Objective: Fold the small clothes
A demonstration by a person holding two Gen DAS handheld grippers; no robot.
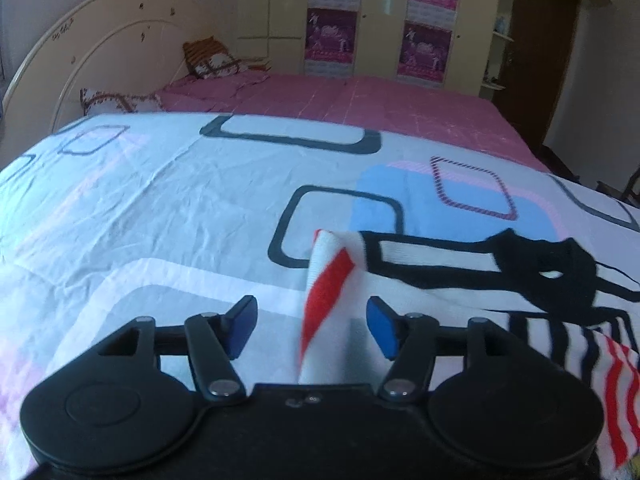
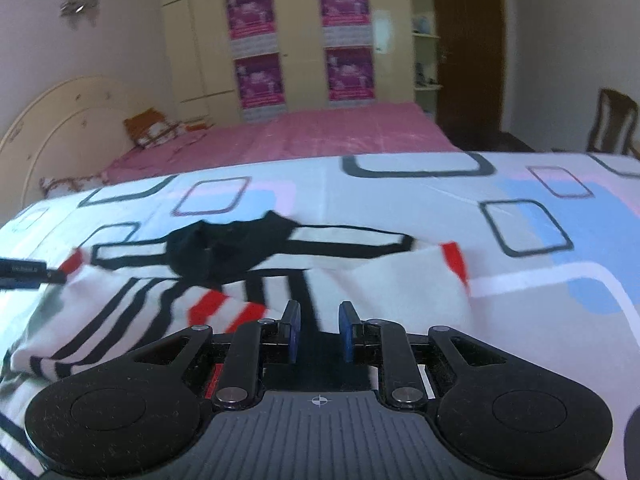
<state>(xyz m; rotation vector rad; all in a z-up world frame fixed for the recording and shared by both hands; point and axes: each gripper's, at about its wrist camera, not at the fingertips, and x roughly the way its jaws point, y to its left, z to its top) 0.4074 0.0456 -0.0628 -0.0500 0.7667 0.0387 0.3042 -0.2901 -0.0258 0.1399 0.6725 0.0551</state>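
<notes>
A small white shirt (image 2: 360,280) with black bands, red stripes and a black collar (image 2: 208,252) lies spread on the patterned sheet (image 2: 400,184). In the left wrist view its red-edged sleeve (image 1: 328,292) stands up between the wide-open blue fingers of my left gripper (image 1: 312,322), which do not touch it; the shirt body (image 1: 460,276) stretches to the right. My right gripper (image 2: 319,330) hovers over the shirt's lower middle, jaws apart with nothing between them. The left gripper's tip shows at the far left of the right wrist view (image 2: 28,274), by the sleeve.
The white sheet (image 1: 160,208) with black, blue and pink rounded squares covers the work surface. Behind it is a pink bed (image 1: 360,100) with pillows (image 1: 212,60) and a cream headboard (image 1: 100,40). A wardrobe (image 2: 300,40) with posters, a dark door (image 2: 468,48) and a wooden chair (image 2: 612,124) stand behind.
</notes>
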